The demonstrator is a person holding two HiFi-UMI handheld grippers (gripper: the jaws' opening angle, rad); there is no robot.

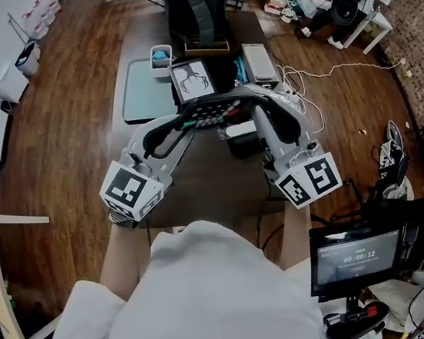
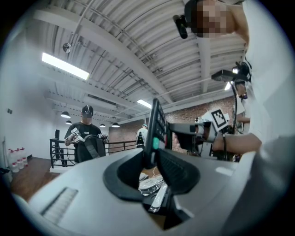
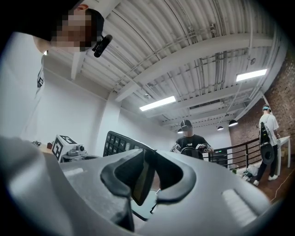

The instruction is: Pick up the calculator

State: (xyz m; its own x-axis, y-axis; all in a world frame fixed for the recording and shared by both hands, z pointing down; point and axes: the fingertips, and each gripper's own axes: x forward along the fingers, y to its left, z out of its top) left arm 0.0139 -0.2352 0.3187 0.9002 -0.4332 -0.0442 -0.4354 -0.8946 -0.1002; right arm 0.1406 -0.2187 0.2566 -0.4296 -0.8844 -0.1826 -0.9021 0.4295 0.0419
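Over the dark surface (image 1: 198,180), nearest the person, the left tongs (image 2: 152,161) and the right tongs (image 3: 150,173) are each clamped on one end of the calculator (image 1: 208,113), which hangs between them and seems lifted clear of the top. It looks light, thin and stiff — hard plastic, probably slick along the edges — so pinching the bare rims, off the keys and screen, seems the safest hold.
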